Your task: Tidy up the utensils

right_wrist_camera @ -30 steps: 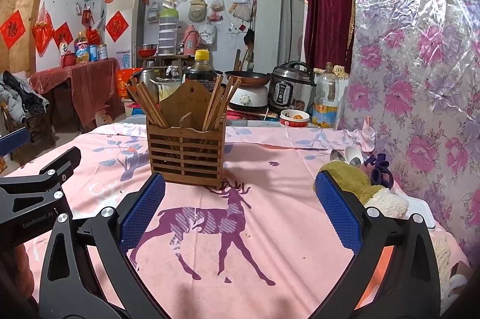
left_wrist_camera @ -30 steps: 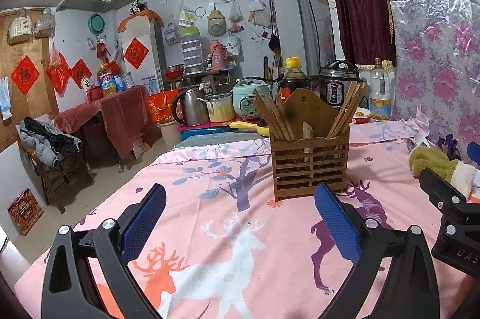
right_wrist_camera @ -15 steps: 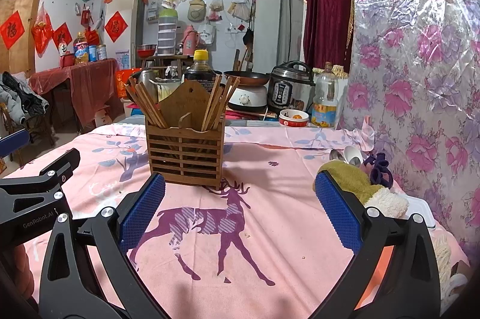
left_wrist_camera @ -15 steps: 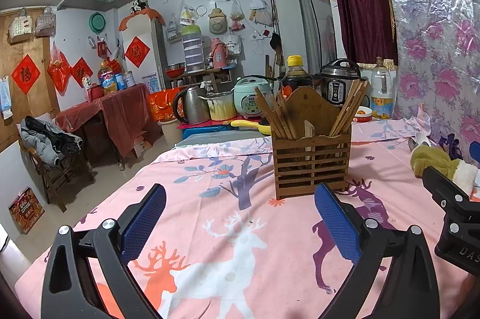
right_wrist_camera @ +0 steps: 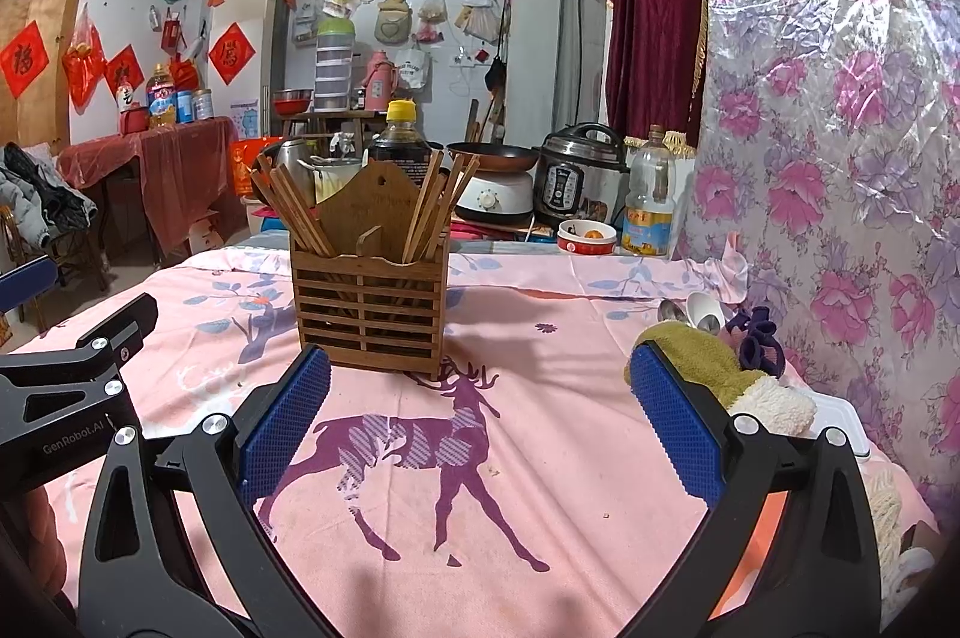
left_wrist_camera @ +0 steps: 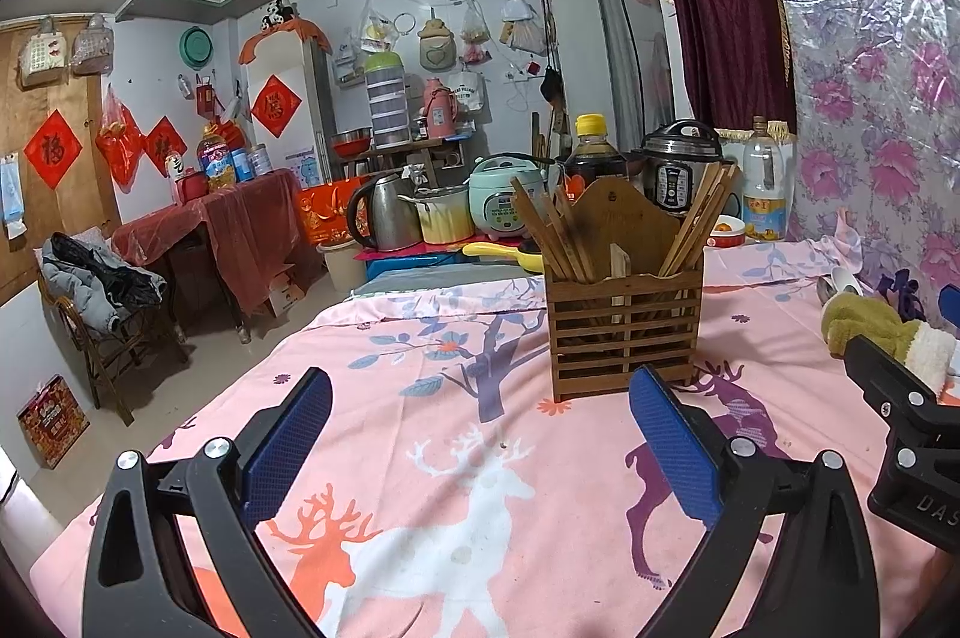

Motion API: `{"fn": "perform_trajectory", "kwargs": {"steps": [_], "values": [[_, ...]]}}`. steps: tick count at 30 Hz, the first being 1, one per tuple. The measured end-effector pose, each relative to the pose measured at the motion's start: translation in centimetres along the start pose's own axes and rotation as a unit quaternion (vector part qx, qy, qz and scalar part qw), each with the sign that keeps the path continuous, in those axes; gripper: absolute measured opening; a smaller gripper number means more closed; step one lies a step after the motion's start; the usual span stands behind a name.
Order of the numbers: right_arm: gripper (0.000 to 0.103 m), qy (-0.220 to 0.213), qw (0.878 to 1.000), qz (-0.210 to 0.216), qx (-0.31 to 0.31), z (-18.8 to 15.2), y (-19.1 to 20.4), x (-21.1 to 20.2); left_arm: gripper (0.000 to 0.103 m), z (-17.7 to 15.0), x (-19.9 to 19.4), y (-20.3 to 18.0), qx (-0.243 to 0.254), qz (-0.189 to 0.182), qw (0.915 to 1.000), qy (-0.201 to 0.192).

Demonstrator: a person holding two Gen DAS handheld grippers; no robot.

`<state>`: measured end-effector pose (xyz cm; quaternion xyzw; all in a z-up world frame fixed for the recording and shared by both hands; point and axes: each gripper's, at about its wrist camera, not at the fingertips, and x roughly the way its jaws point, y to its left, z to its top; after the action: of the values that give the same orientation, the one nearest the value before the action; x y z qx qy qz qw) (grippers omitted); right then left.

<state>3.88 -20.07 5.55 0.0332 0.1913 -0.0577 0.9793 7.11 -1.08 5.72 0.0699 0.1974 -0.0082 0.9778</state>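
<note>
Both hand-held grippers, left [left_wrist_camera: 480, 449] and right [right_wrist_camera: 480, 425], wide and empty, low over tabletop [right_wrist_camera: 540, 458], likely staged for pickup; chopsticks [right_wrist_camera: 288, 209] sorted in slatted holder [right_wrist_camera: 369, 305] mid-table; 2 spoons [right_wrist_camera: 690, 314] loose beside plush toy [right_wrist_camera: 720, 377].

Bright ceiling glare, sharp focus, fisheye bending and dark corners.

Slatted wooden holder [right_wrist_camera: 370, 305] upright on pink cloth w/ chopsticks [right_wrist_camera: 292, 209] leaning in both compartments, probably.
</note>
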Motion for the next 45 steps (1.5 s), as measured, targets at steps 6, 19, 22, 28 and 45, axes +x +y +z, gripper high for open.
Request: {"fn": "perform_trajectory", "kwargs": {"steps": [6,19,22,28,45], "values": [[0.097,0.0,1.0,0.0,0.0,0.0,-0.01,0.0,0.097,0.21,-0.24,-0.08,0.002,-0.003,1.0,-0.006],[0.097,0.0,1.0,0.0,0.0,-0.01,-0.04,0.01,0.097,0.2,-0.44,-0.15,0.004,0.006,1.0,-0.006],[0.097,0.0,1.0,0.0,0.0,-0.01,-0.06,0.02,0.097,0.21,-0.44,-0.1,0.003,0.006,1.0,-0.007],[0.097,-0.001,1.0,0.0,0.0,-0.01,-0.06,-0.01,0.097,0.2,-0.43,-0.13,0.004,0.006,1.0,-0.006],[0.097,-0.001,1.0,0.0,0.0,-0.02,-0.08,0.0,0.097,0.06,-0.34,0.04,0.005,0.01,0.9999,-0.006]]}}
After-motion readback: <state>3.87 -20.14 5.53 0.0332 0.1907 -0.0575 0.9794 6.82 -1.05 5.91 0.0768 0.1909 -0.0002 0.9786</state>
